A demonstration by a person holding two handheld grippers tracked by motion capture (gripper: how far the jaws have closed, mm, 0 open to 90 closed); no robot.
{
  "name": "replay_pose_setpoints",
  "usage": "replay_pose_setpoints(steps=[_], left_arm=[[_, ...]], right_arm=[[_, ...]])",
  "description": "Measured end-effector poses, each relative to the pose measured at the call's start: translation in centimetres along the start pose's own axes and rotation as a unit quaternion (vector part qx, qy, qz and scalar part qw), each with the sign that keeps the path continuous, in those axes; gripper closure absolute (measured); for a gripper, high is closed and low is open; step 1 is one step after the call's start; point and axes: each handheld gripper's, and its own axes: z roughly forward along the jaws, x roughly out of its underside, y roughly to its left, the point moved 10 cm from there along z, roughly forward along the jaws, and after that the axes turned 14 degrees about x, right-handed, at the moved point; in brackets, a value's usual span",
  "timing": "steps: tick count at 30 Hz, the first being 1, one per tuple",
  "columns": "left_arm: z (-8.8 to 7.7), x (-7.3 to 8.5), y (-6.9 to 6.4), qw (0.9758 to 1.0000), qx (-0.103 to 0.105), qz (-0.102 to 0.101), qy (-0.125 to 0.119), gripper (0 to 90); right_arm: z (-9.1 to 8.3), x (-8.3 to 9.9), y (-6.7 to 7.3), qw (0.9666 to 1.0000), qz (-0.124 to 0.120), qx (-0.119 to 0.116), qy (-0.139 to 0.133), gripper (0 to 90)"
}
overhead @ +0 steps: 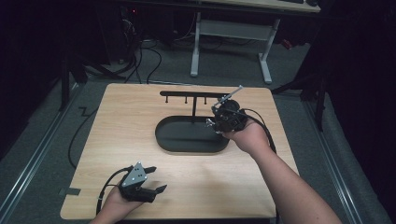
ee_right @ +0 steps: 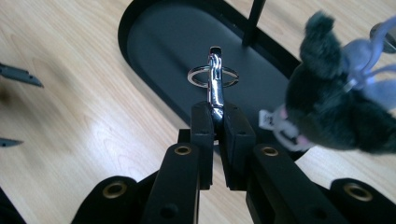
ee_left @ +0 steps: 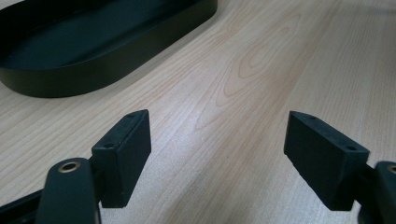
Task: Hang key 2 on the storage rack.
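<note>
Landmark: black oval tray (overhead: 173, 140) at mid-table, with a hook stand rising from its far rim; all places below are given relative to this tray.

Hook stand: thin black post (overhead: 194, 109) carrying a horizontal bar (overhead: 187, 94) with short pegs hanging beneath it.

Task's thing: keychain made of a silver lobster clasp (ee_right: 215, 88), a split ring (ee_right: 213, 76) and a dark grey plush toy (ee_right: 338, 105).

Right gripper (ee_right: 215, 128): jaws closed on the lower end of the clasp; held above the right end of the tray, just right of the post.

Clasp axis: the long axis runs straight out from the jaw tips, with the ring at the far end lying across it, roughly flat.

Plush toy: it hangs beside the right gripper's jaws, over the tray's right rim, on a pale loop; the attachment to the clasp cannot be made out.

Critical relation: the bar lies beyond and above the ring, toward the far side of the tray. Judged from this, the ring would have to be carried up and over a peg tip.

Left gripper (overhead: 148, 179): jaws apart, nothing between them; rests low on the wooden table (overhead: 116, 121), well apart from the near left of the tray.

Nearer hand: the right hand (overhead: 250, 137) is by far the closer to the stand.

Risk (judgement): the swinging plush could pull the ring off line.
</note>
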Motion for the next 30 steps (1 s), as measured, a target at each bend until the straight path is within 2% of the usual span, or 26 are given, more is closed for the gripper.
replay_pose_setpoints(steps=[5,7,13,18,20,25,30], left_arm=[[-0.4,0.3,-0.3,1.0,-0.001,0.001,0.006,23.8],[-0.6,0.4,-0.4,1.0,-0.004,0.001,0.005,23.8],[-0.8,0.3,-0.3,1.0,-0.007,-0.002,0.0,23.8],[-0.6,0.4,-0.3,1.0,-0.006,0.0,0.006,23.8],[-0.7,0.4,-0.3,1.0,-0.006,0.001,0.006,23.8],[-0.8,0.3,-0.2,1.0,-0.007,0.0,0.002,23.8],[-0.8,0.3,-0.3,1.0,-0.005,0.002,0.004,23.8]], right_arm=[[0.4,-1.1,-0.6,0.9999,0.01,0.005,0.002,85.4],[0.6,-1.6,-0.9,0.9999,0.01,0.006,-0.004,85.3],[0.3,-2.9,-2.2,0.9993,0.029,0.02,-0.01,85.4],[0.1,-3.7,-3.0,0.9991,0.029,0.028,-0.013,85.3],[0.0,-4.0,-3.0,0.9991,0.03,0.026,-0.017,85.4],[0.0,-5.2,-3.0,0.9987,0.028,0.038,-0.02,85.3],[0.4,-6.0,-3.3,0.998,0.038,0.044,-0.024,85.3]])
